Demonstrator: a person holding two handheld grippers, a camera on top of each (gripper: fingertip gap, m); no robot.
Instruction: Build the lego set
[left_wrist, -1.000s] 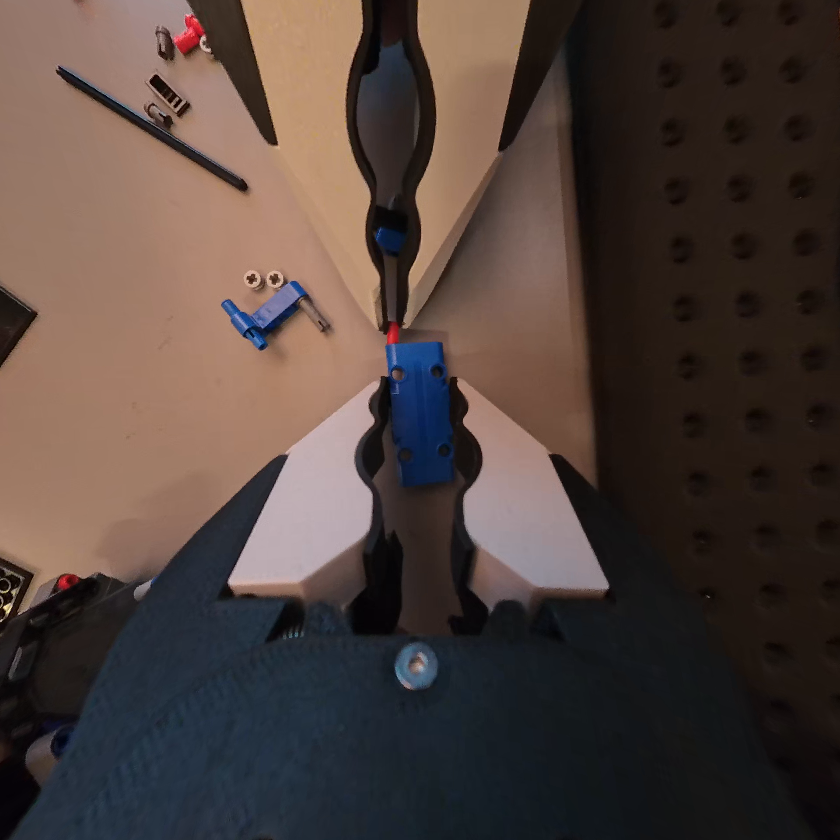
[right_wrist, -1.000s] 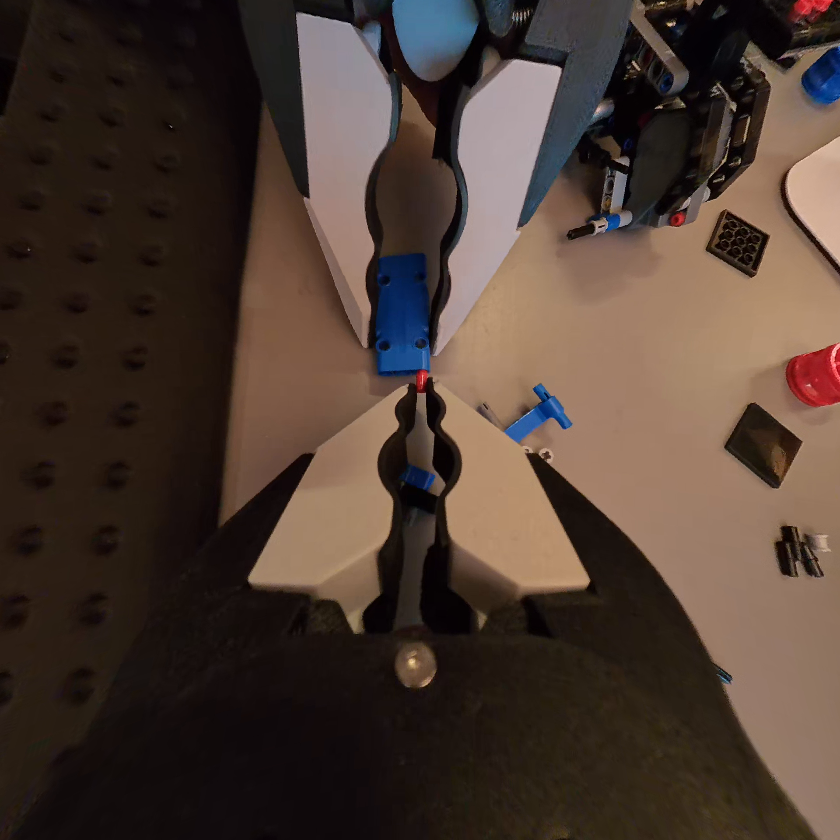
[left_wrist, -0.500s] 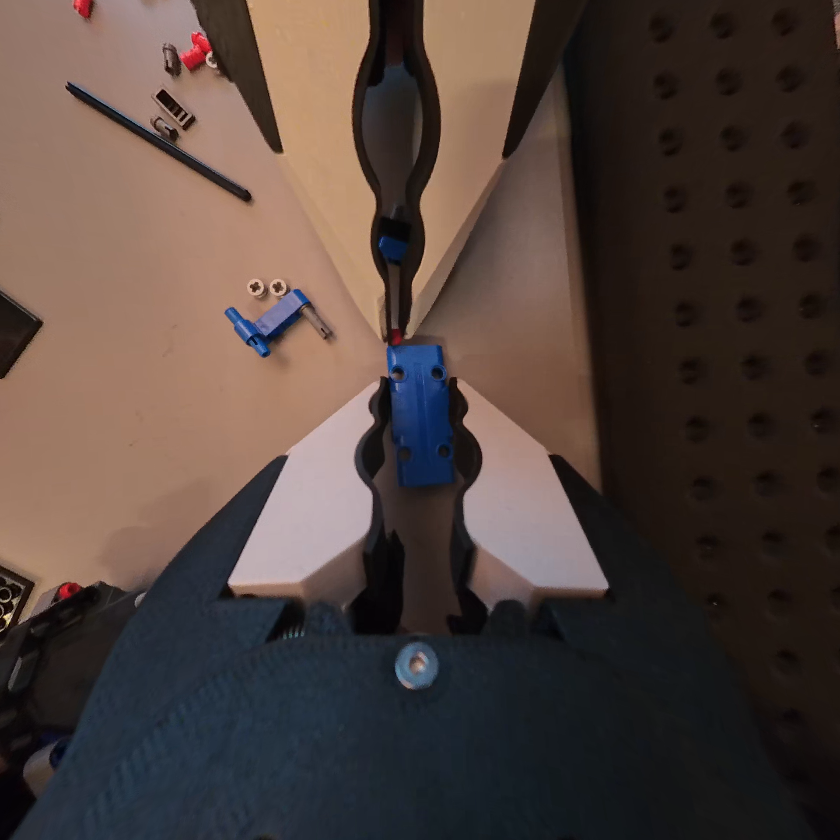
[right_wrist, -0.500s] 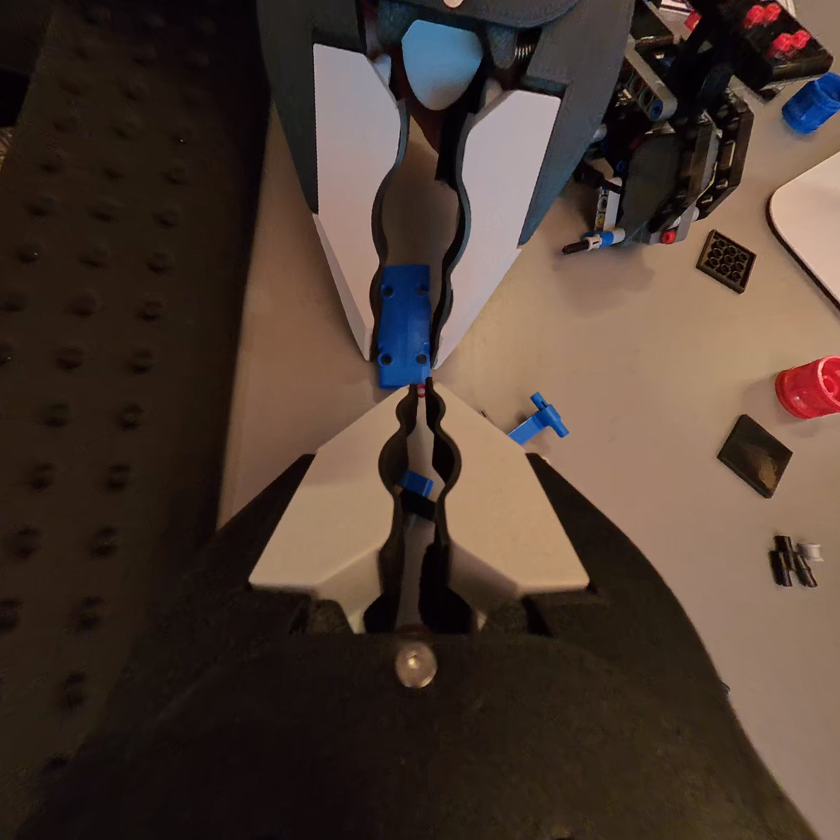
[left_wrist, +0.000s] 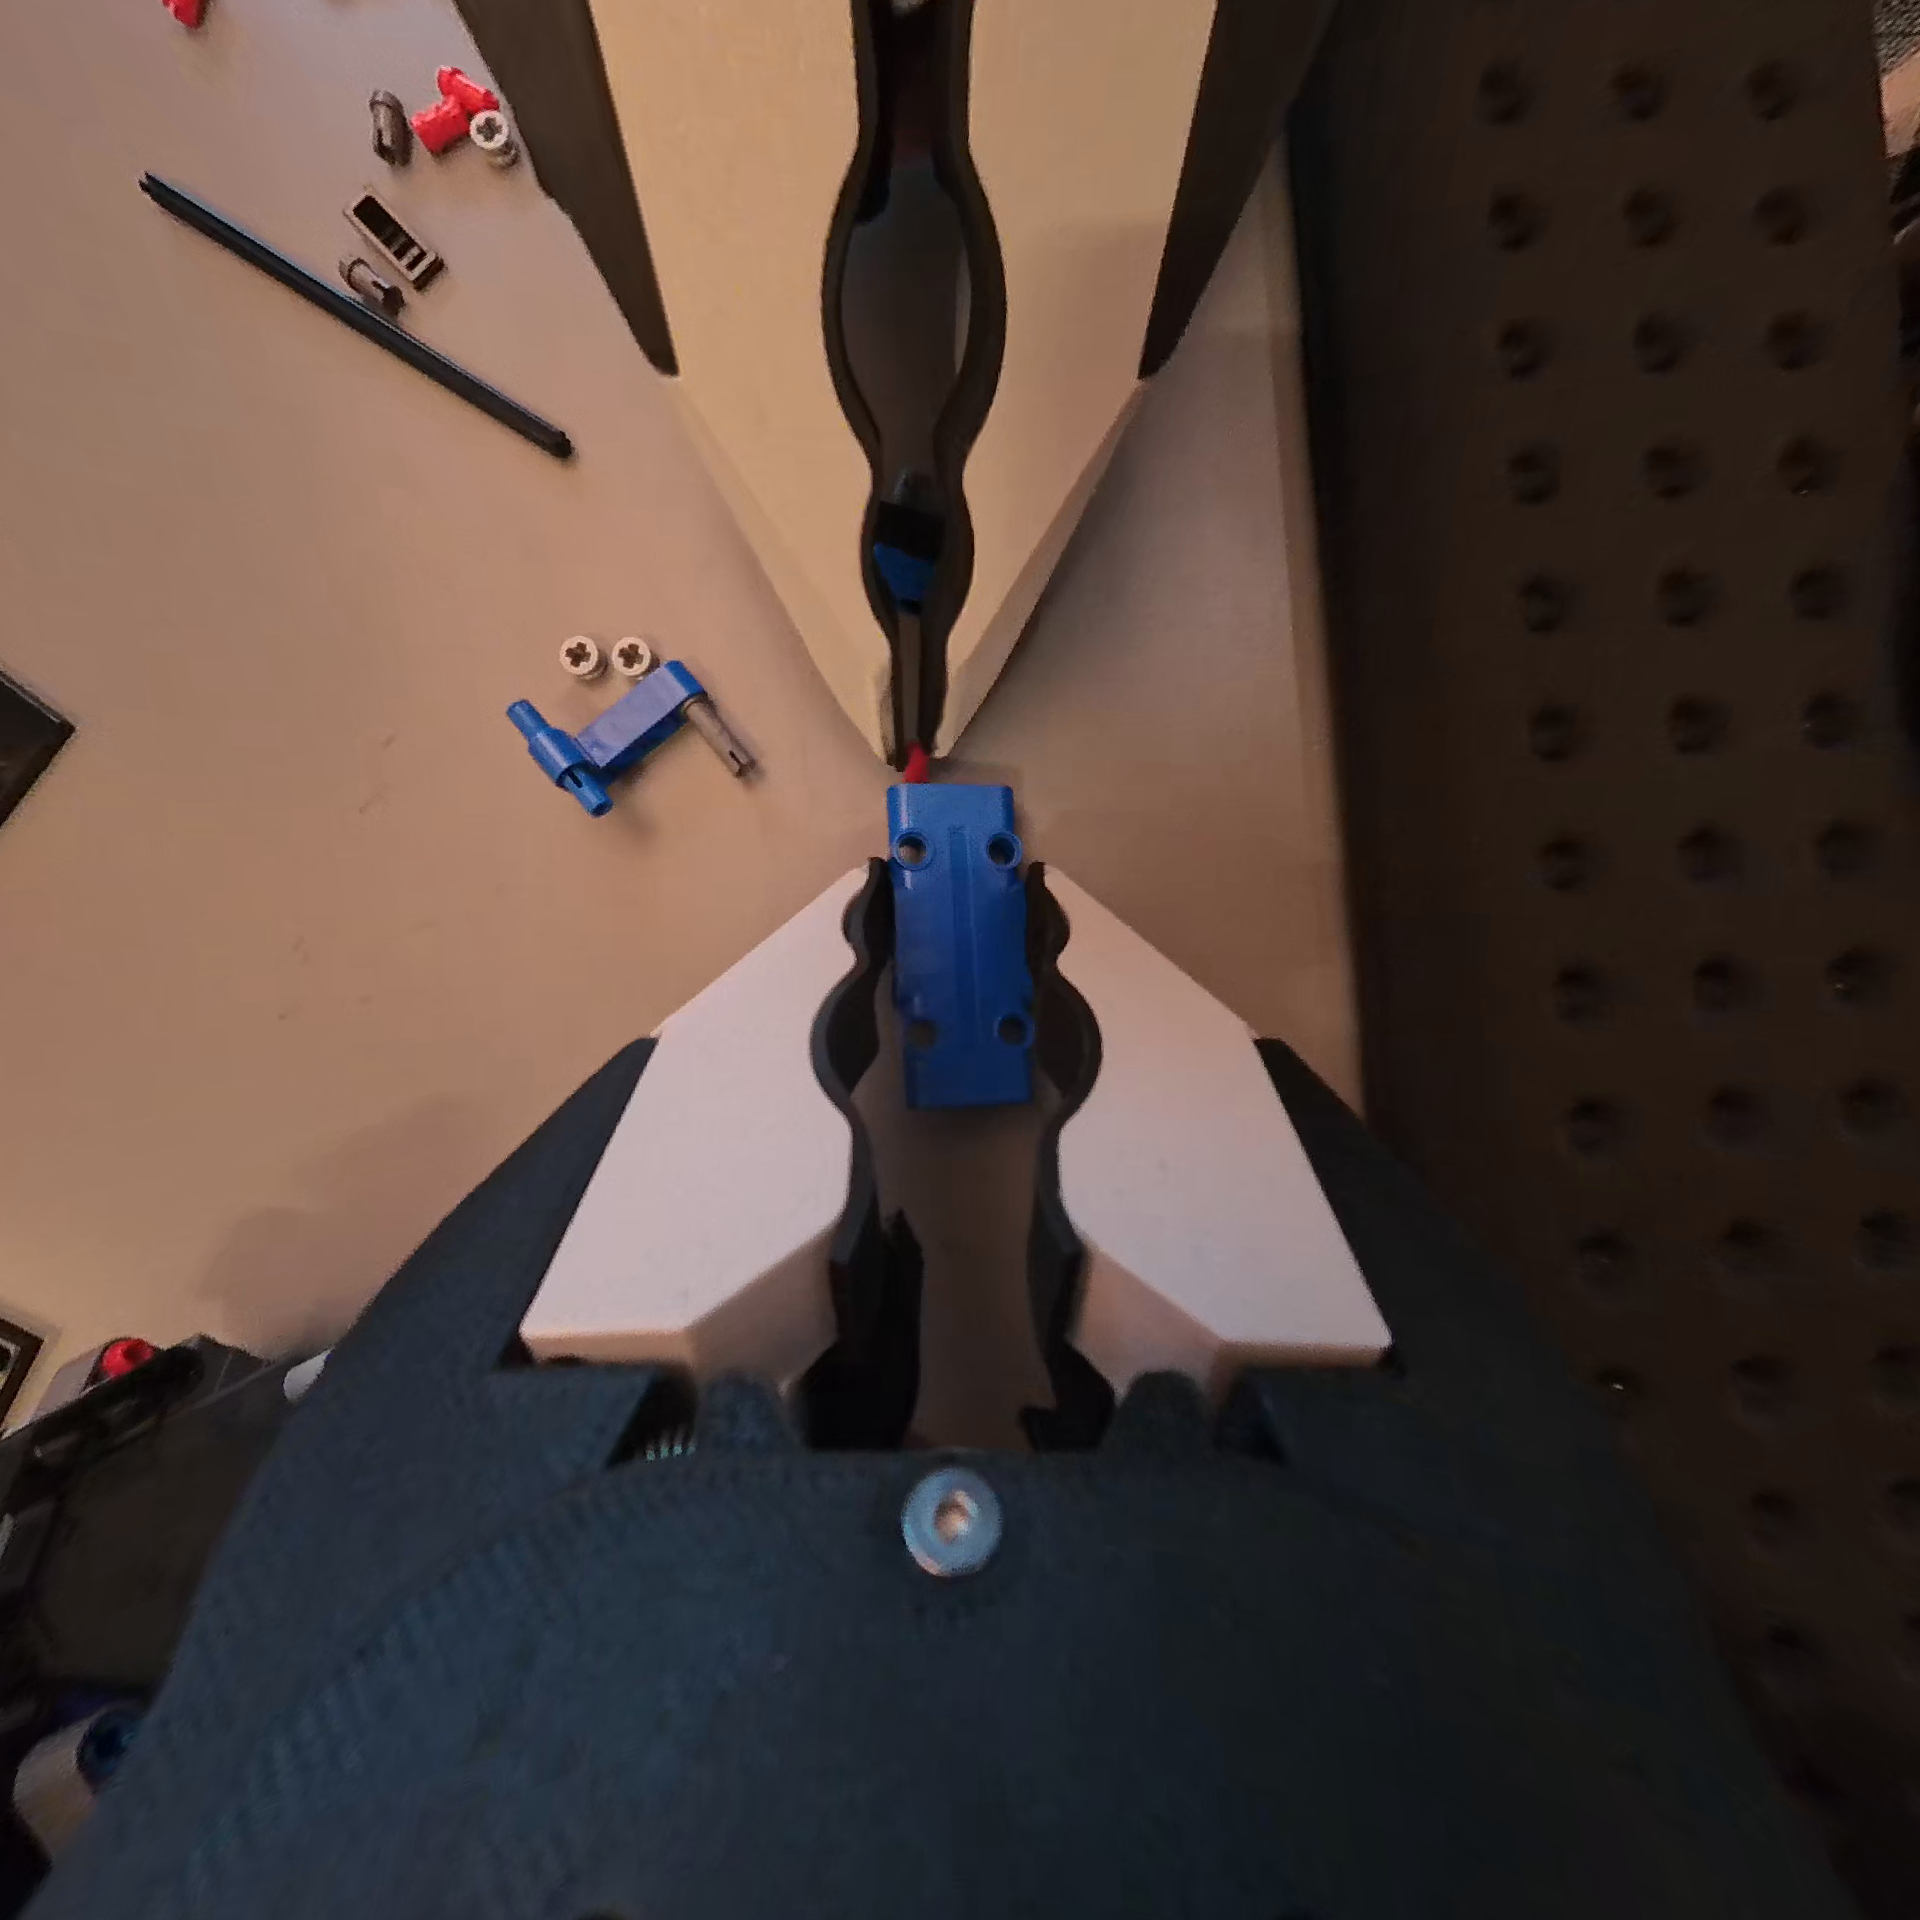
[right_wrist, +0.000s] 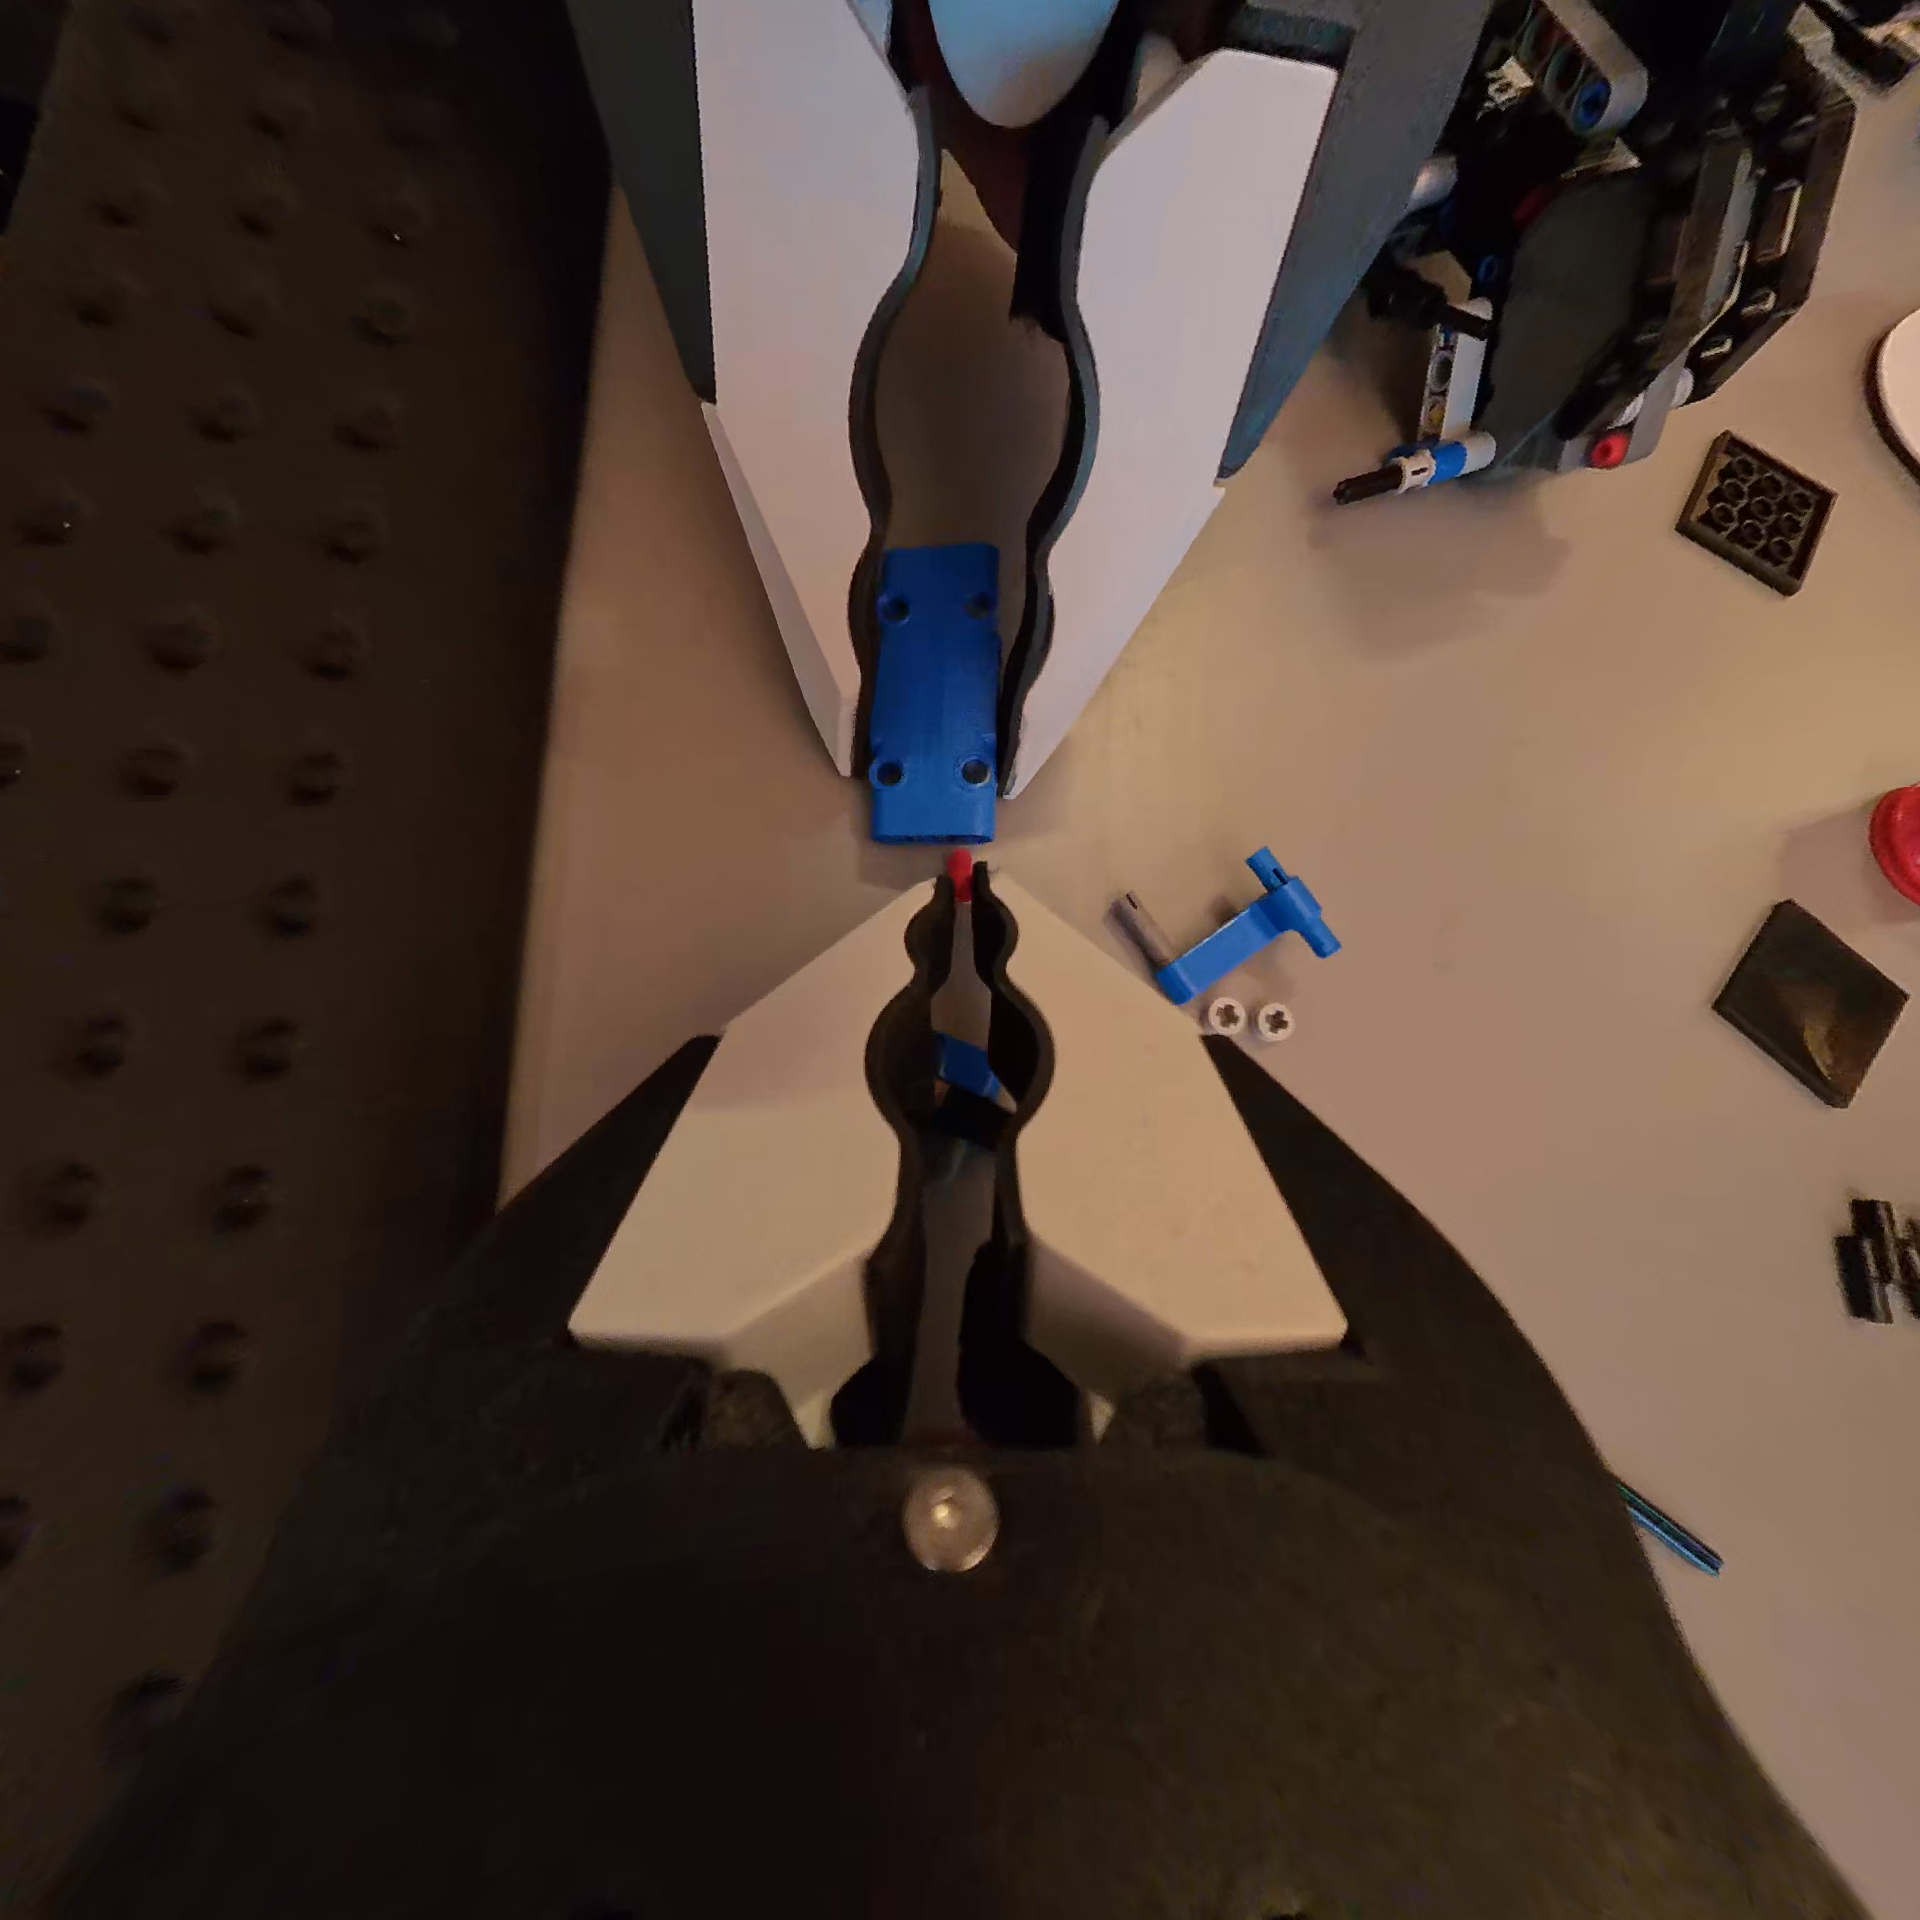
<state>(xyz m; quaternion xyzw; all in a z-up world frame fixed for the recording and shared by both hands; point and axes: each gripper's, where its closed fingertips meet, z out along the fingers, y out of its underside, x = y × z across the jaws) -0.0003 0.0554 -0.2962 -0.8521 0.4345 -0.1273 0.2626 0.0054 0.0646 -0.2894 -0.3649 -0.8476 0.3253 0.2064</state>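
My left gripper (left_wrist: 956, 873) is shut on a blue panel piece (left_wrist: 961, 956) with small holes at its corners, its far end sticking out past the fingertips. My right gripper (right_wrist: 961, 899) faces it tip to tip and is shut on a thin pin with a red tip (right_wrist: 959, 868). A blue and black bit (right_wrist: 966, 1075) sits farther back between its fingers. The red tip (left_wrist: 914, 767) points at the panel's end (right_wrist: 933, 821), a small gap away. Both are held just above the beige table (left_wrist: 260, 935).
A blue crank piece (left_wrist: 623, 732) with two white bushes (left_wrist: 608, 657) lies left of the tips. A long black axle (left_wrist: 353, 312) and small red and black parts (left_wrist: 452, 112) lie farther off. A black studded mat (left_wrist: 1662, 831) runs alongside. A dark part-built model (right_wrist: 1662, 260) and black tiles (right_wrist: 1756, 514) lie at the right. Only a small space, under 4 cm, lies between the two pairs of fingers.
The red tip pressed against the blue panel's end half a second ago. Now it stands a little back from it. Both grippers stay shut.
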